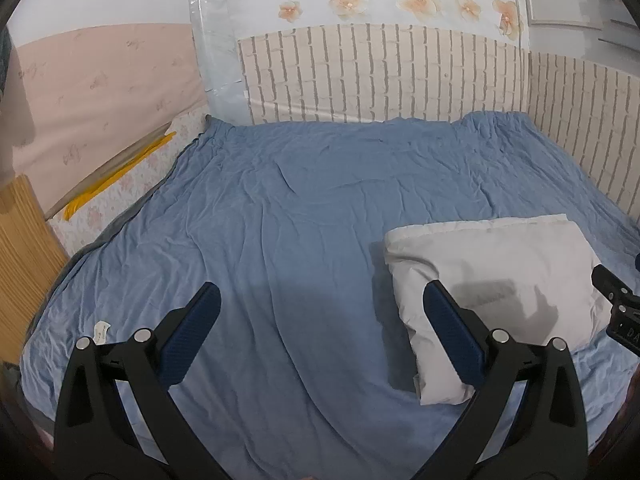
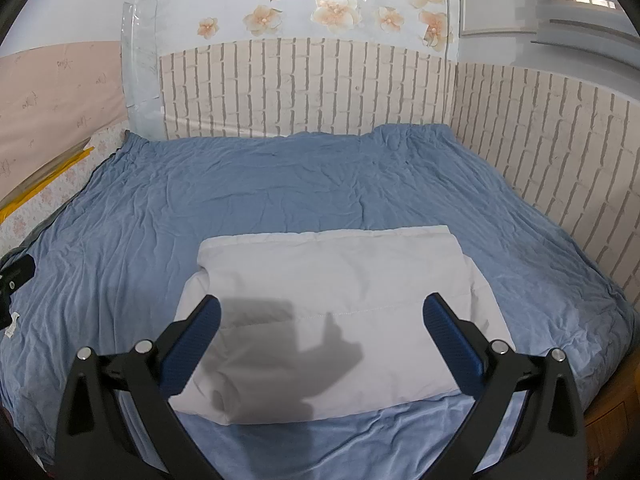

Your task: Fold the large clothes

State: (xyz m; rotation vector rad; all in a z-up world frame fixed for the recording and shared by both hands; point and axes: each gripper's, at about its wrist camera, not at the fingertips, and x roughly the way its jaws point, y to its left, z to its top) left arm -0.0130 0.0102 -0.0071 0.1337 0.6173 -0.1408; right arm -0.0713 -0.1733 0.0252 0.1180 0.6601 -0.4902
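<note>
- The right tool hovers spread wide and empty over the near end of the white garment; the left tool, equally apart, hangs over bare blue sheet.
- Judged nearly done: any final press should land flat on the top layer, without dragging it.
- The garment lies as a plump, creased rectangular bundle on the bed's right side, a stitched seam across it.
- A brick-pattern wall panel stands beyond.

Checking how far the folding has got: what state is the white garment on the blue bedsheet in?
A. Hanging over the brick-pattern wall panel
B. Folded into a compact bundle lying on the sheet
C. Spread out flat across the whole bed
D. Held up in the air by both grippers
B: the white garment lies as a compact folded bundle on the blue bedsheet, with the left gripper and right gripper both open and holding nothing.
</note>
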